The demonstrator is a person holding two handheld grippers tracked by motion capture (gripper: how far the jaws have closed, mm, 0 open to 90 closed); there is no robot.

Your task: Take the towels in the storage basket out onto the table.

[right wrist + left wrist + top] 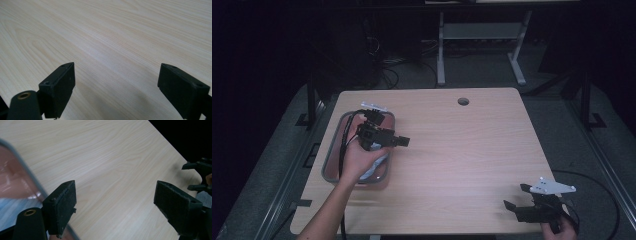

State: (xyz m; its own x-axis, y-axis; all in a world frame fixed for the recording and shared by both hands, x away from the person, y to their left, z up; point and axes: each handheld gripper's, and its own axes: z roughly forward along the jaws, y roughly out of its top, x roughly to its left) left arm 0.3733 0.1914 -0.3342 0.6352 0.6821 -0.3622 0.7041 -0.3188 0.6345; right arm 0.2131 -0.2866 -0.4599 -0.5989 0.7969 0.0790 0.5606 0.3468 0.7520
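Left gripper [399,141] held over the right rim of the tray [332,150] at the table's [462,150] left, jaws wide apart and empty, nearer by far than the right gripper [518,199], likewise wide open and empty at the near right corner. Tray's long axis running near to far, with something pale [377,165] lying in its near end beneath the hand. Rim [30,175] and reddish floor plain in the left gripper view, bare wood in the right gripper view.

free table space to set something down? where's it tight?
Bare wood runs from the tray rightward to the table's right edge, and from the cable hole down to the near edge. Tight spots: the left side, where the left gripper hangs open over the tray's right rim, and the near right corner, where the right gripper sits open.
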